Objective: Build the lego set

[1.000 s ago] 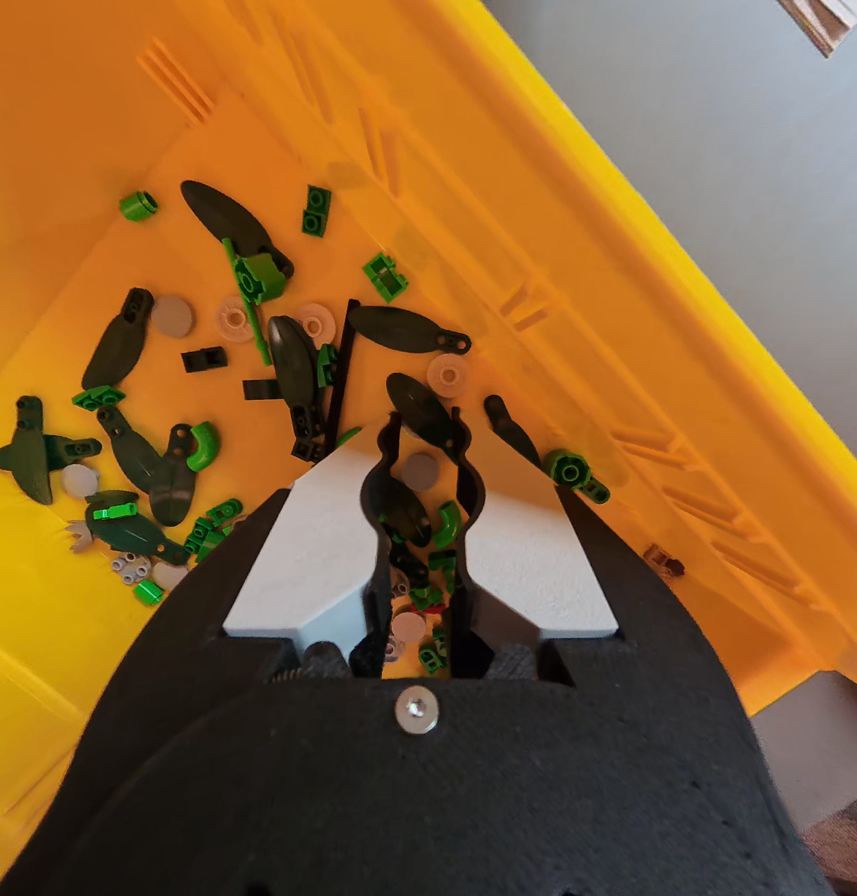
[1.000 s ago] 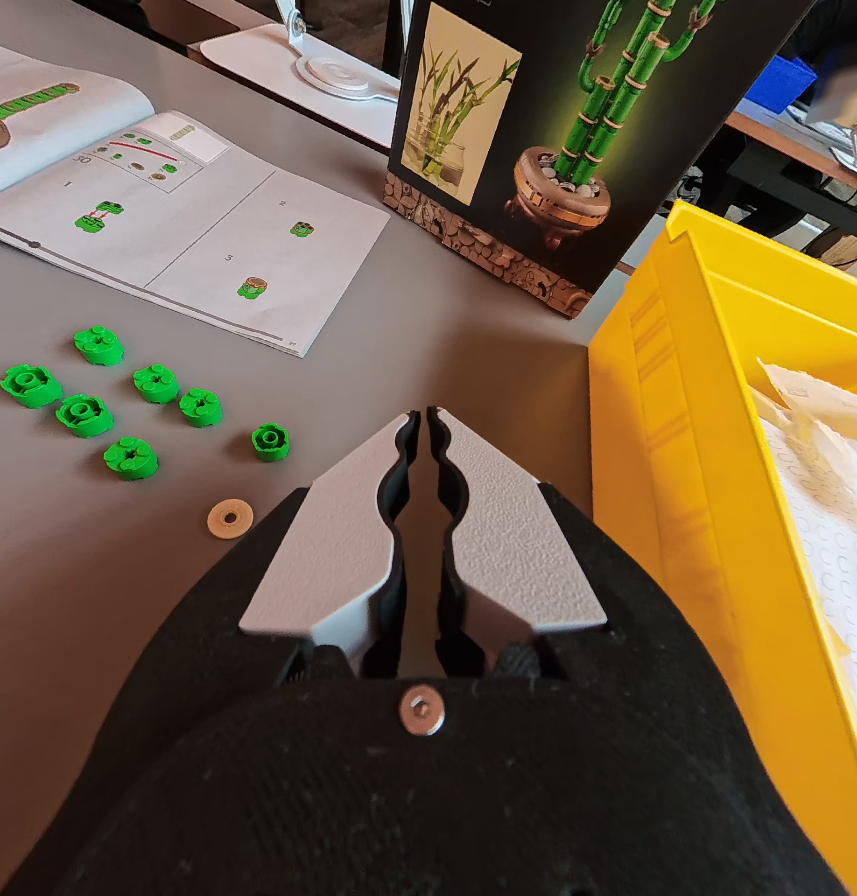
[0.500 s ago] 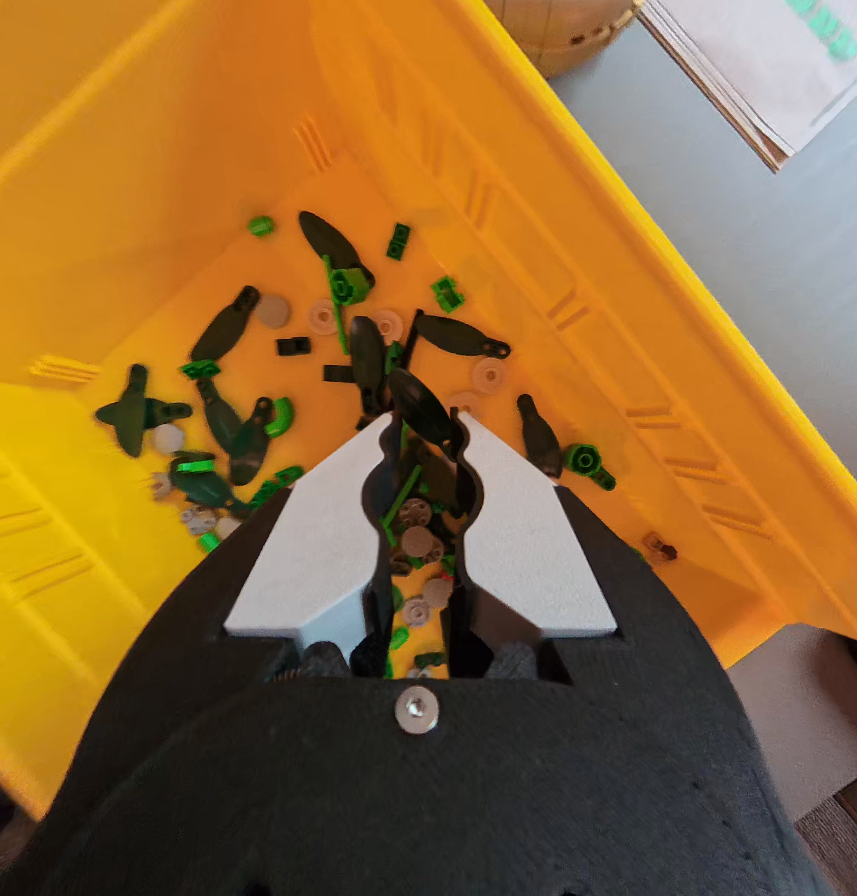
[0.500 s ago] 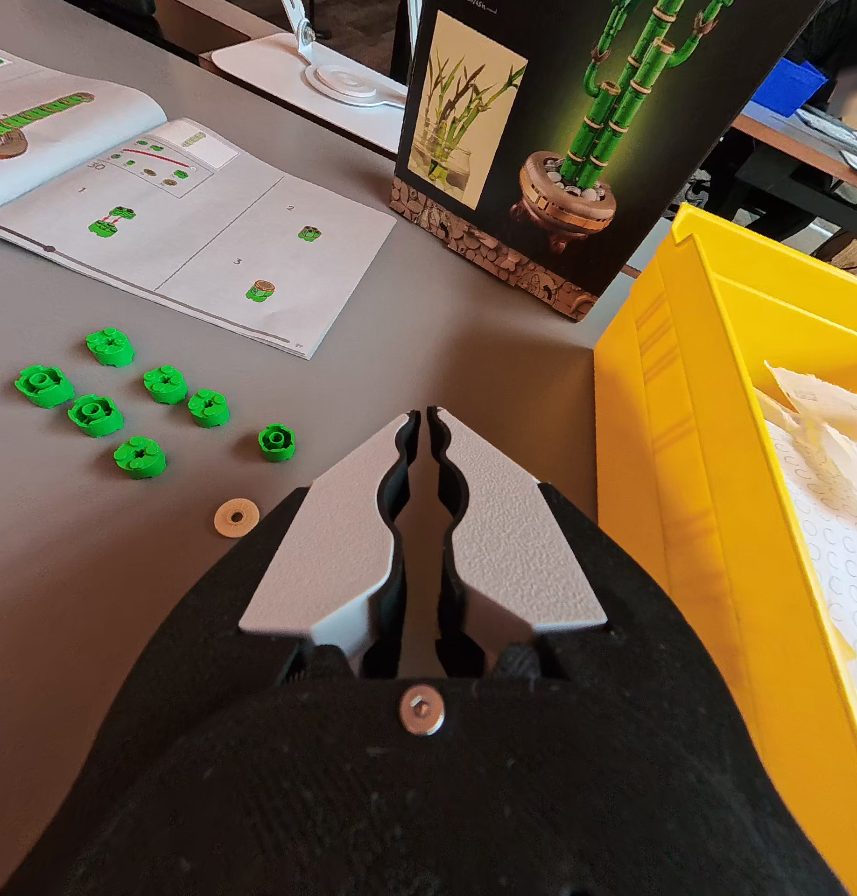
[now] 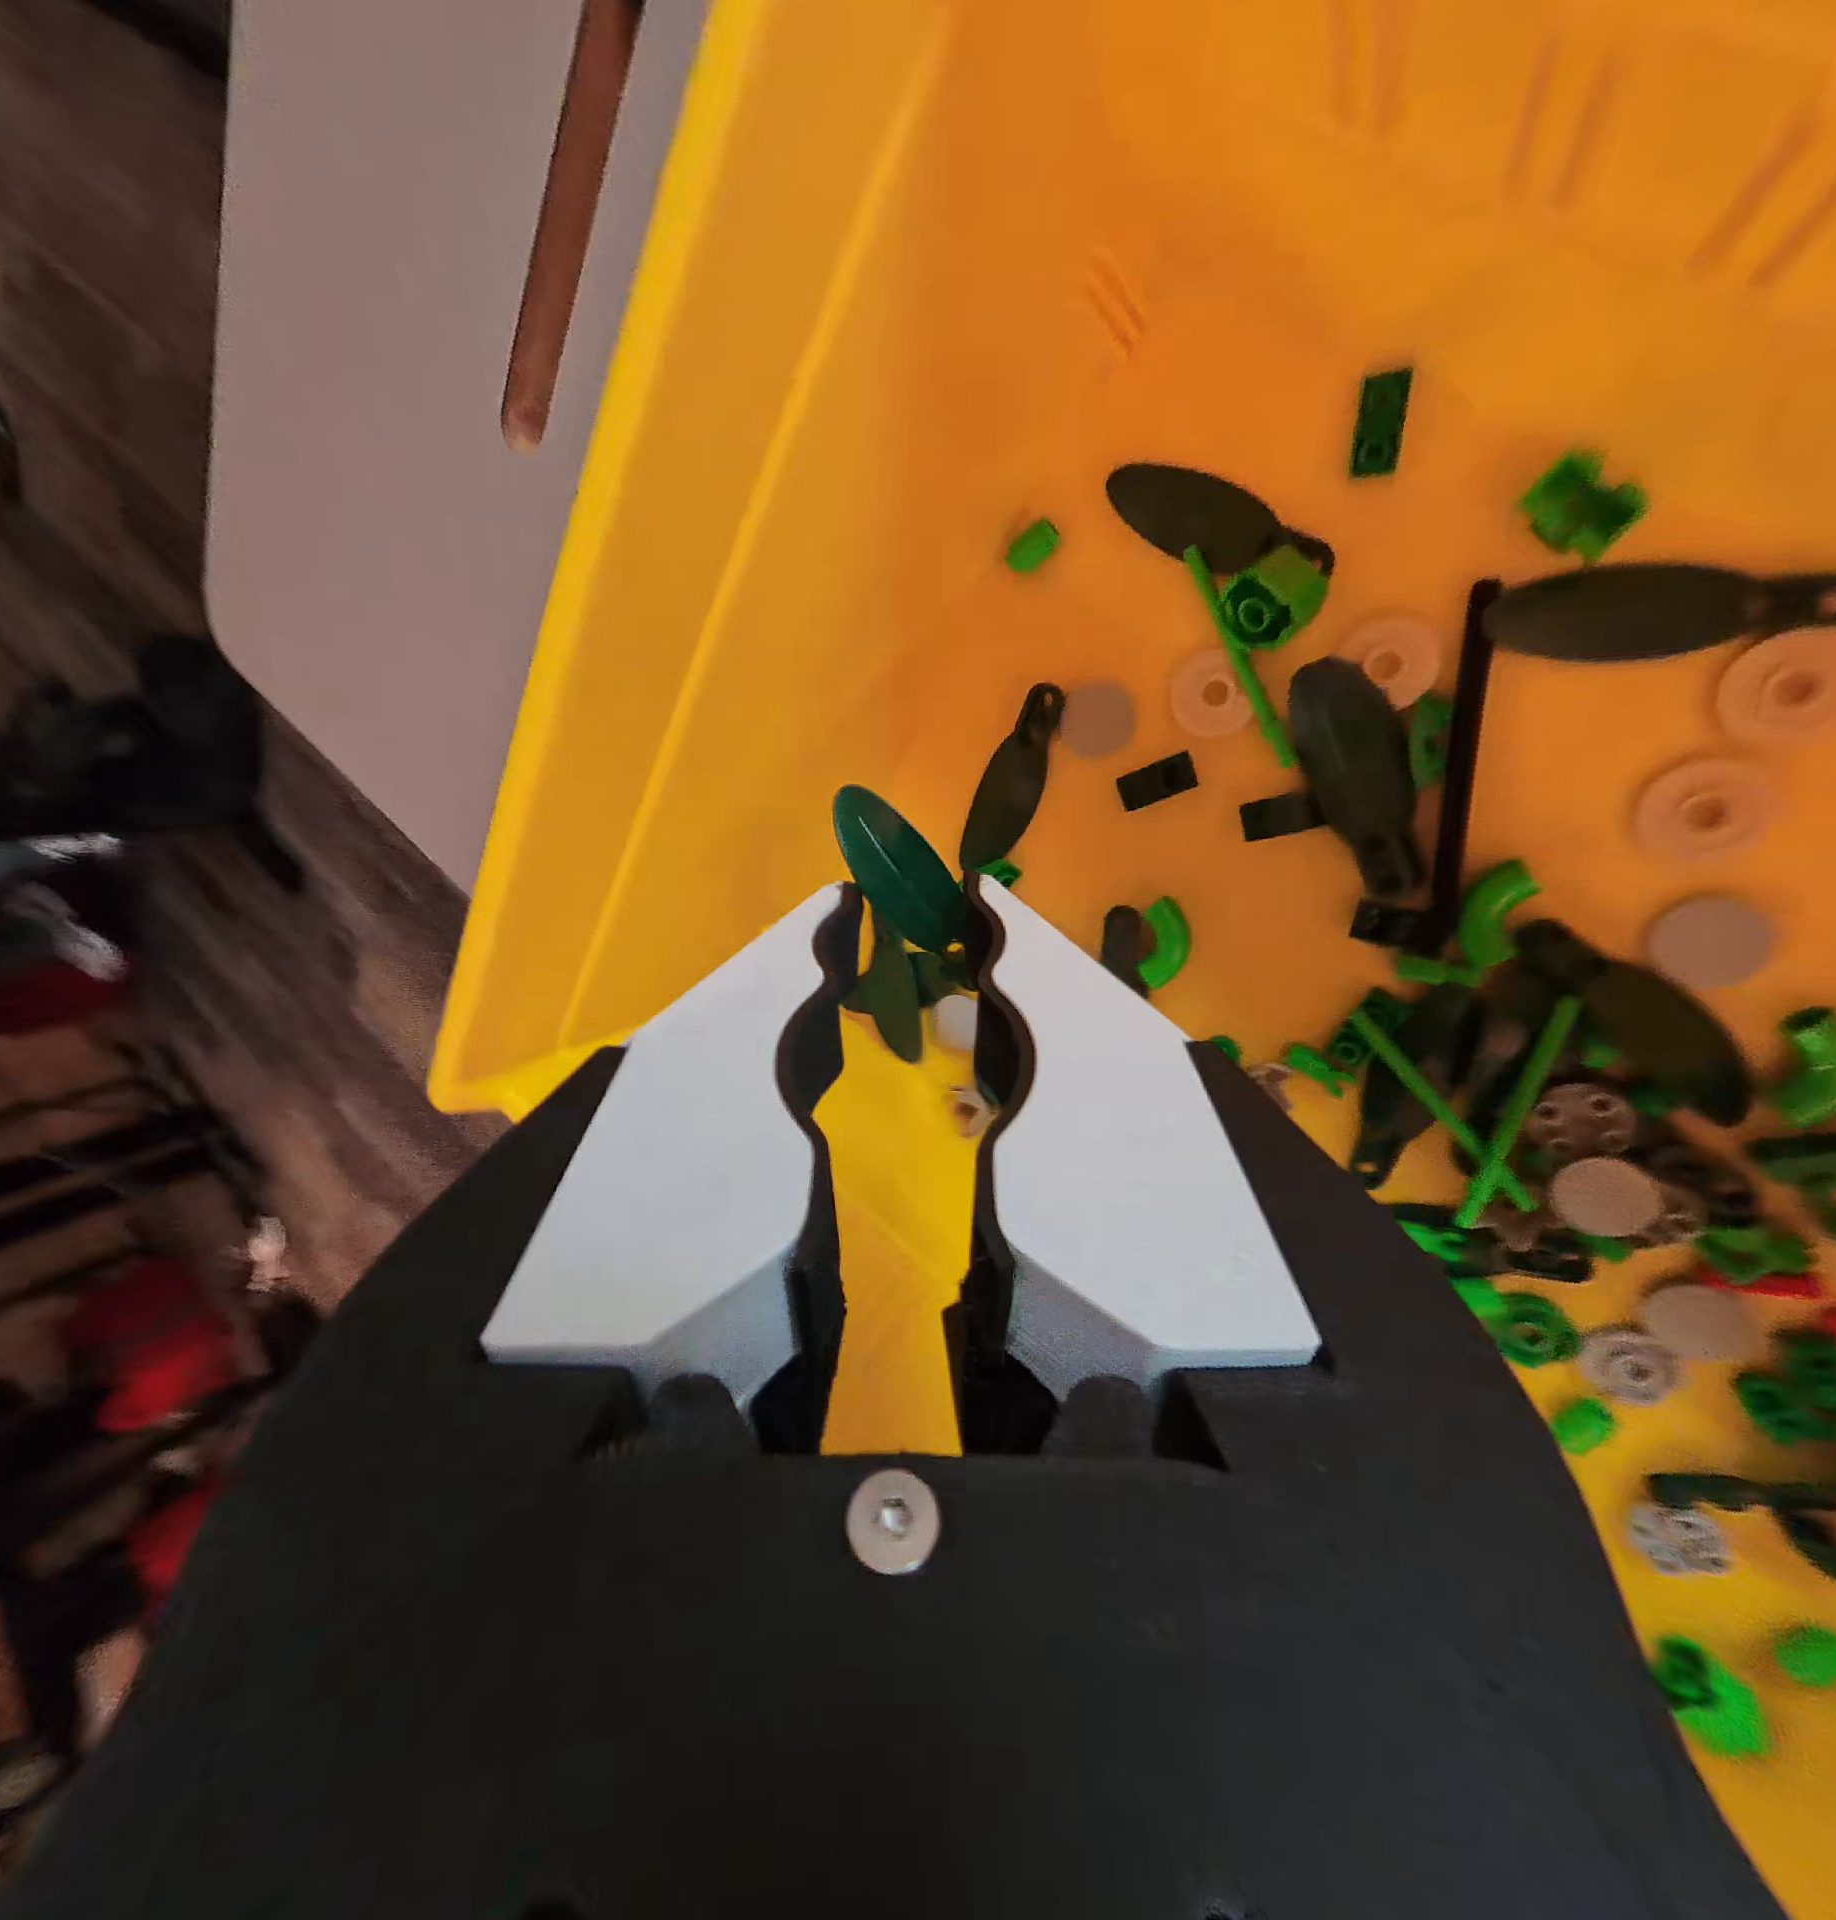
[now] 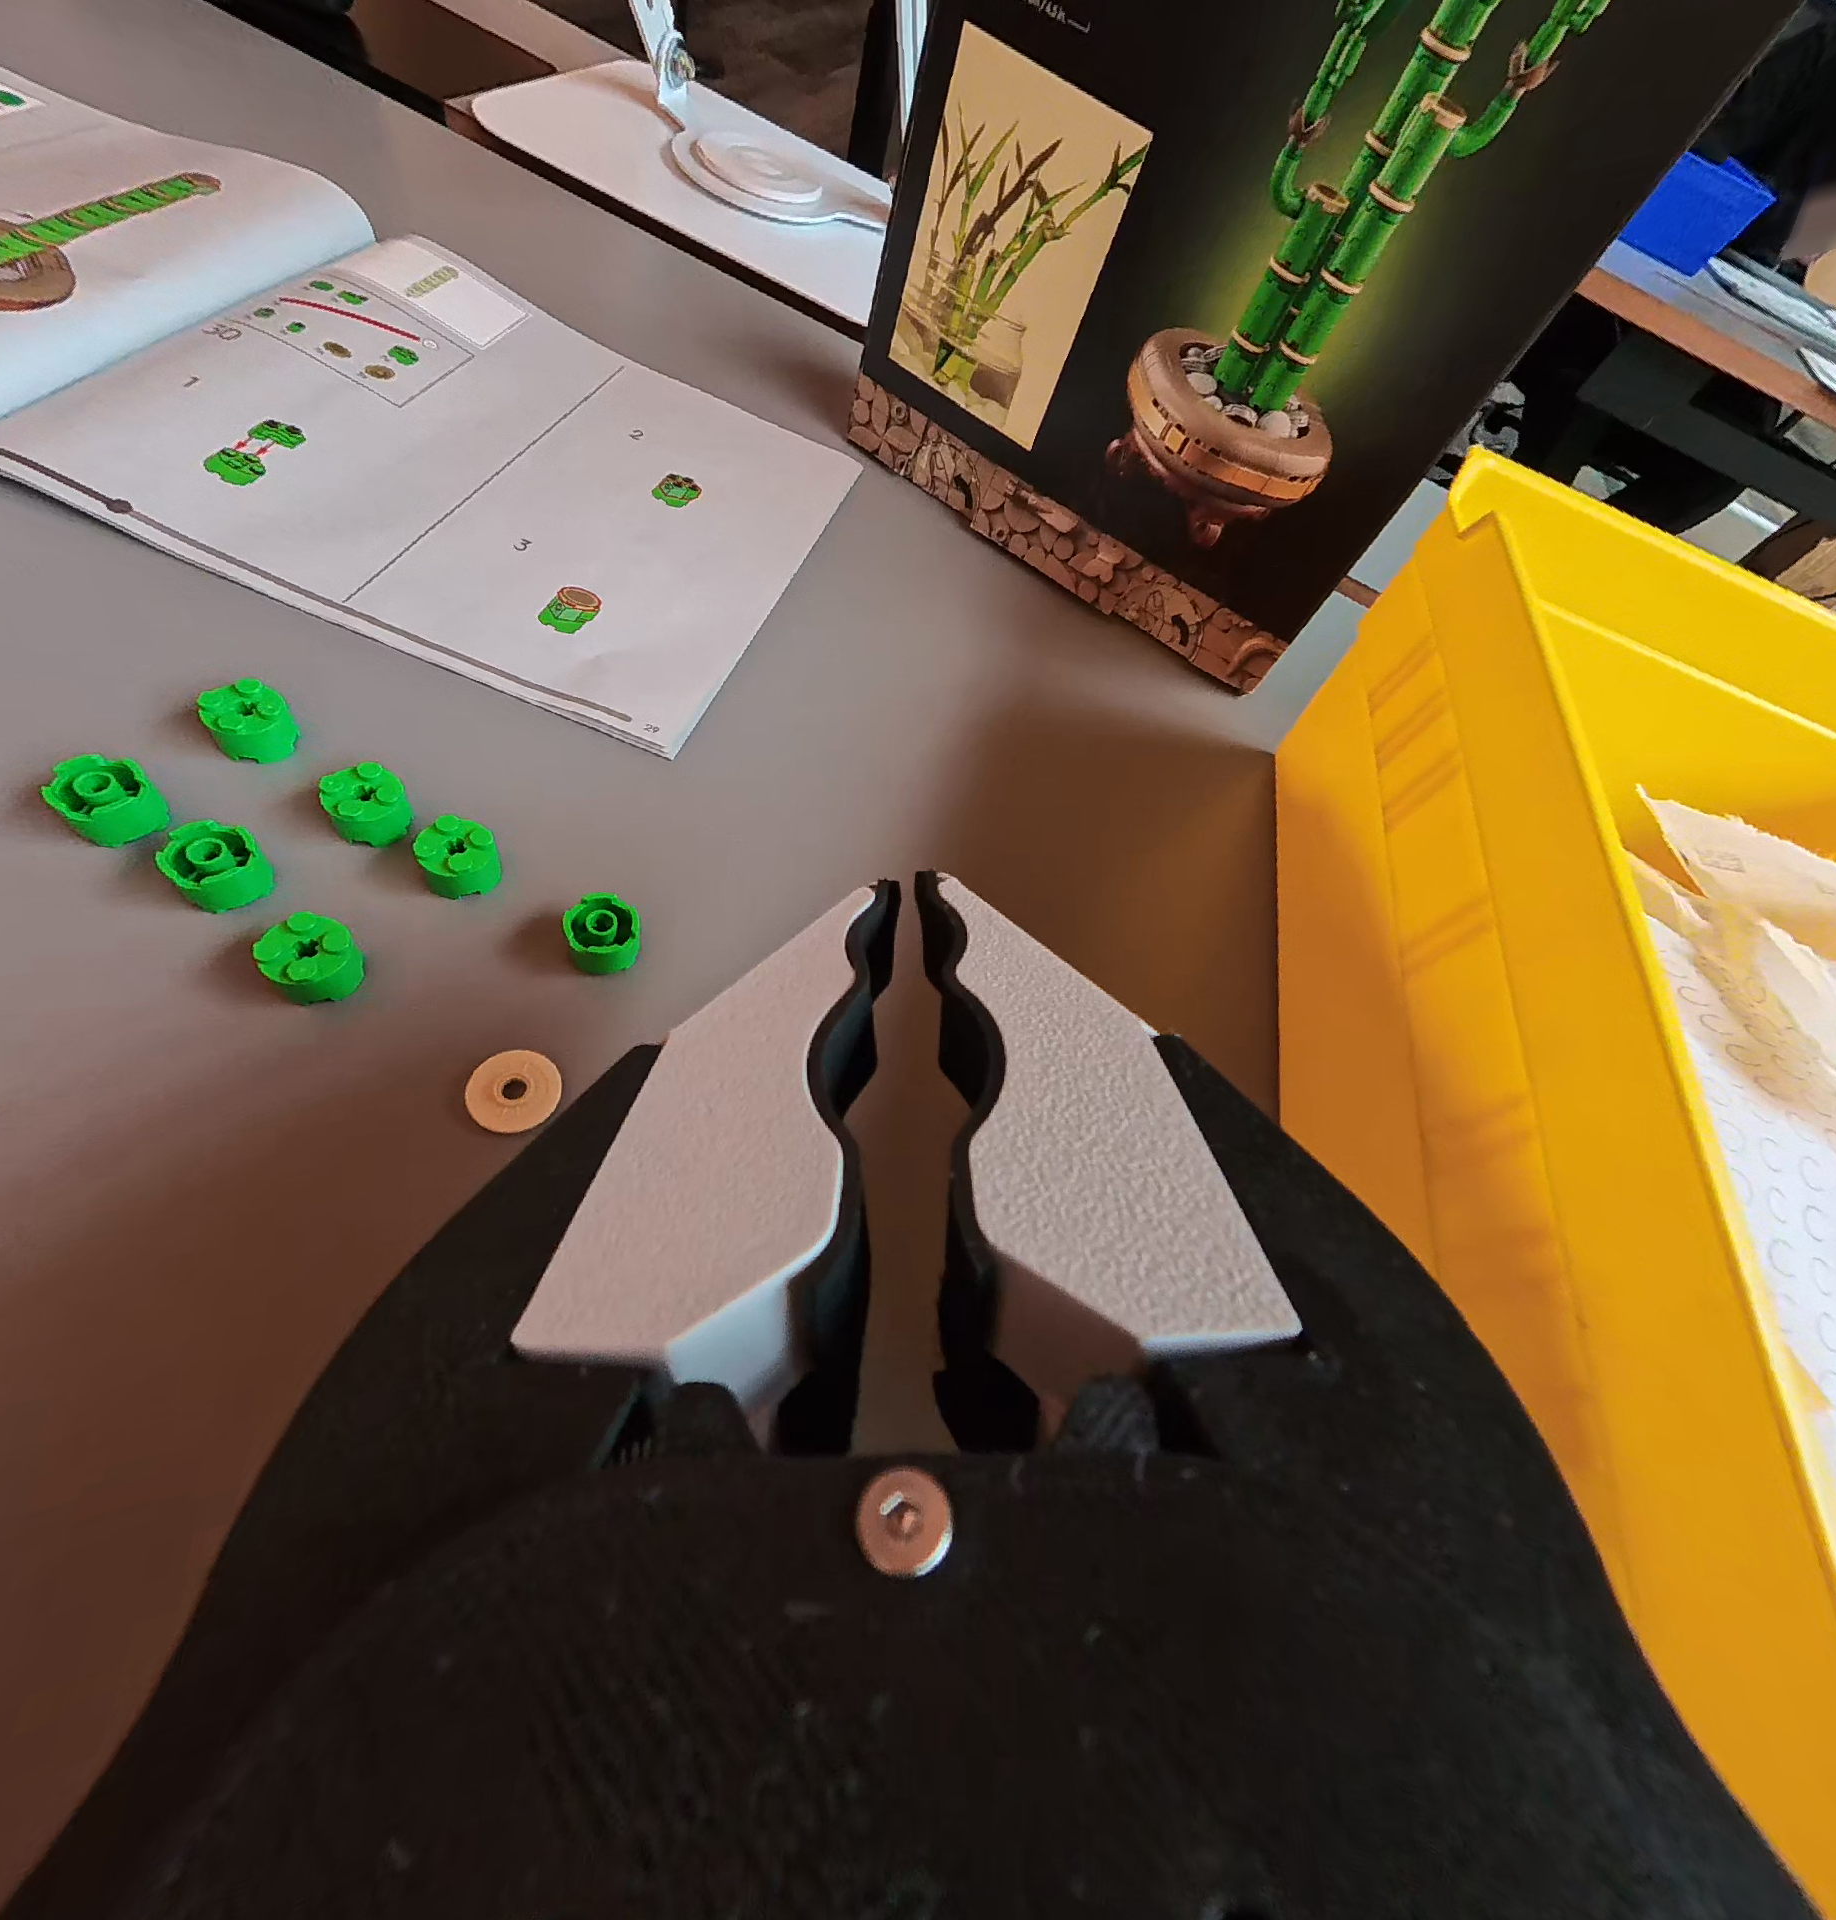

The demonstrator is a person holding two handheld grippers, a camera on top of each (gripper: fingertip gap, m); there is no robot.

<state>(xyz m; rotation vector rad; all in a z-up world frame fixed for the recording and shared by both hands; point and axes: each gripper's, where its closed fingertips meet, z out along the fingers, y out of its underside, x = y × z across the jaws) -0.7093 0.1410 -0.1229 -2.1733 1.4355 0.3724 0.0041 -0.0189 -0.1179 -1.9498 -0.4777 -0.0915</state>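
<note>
My left gripper (image 5: 909,902) has its fingers pinched on a dark green leaf piece (image 5: 896,865), which sticks up past the tips above the yellow bin (image 5: 748,436). Loose leaves, green bits and tan discs litter the bin floor off to the right. My right gripper (image 6: 907,886) is nearly closed, only a sliver of gap, nothing in it, hovering over the grey table (image 6: 166,1195). Near it sits a tan ring (image 6: 513,1092), then seven green round bricks (image 6: 455,855), then the instruction booklet (image 6: 457,478) and set box (image 6: 1257,312).
</note>
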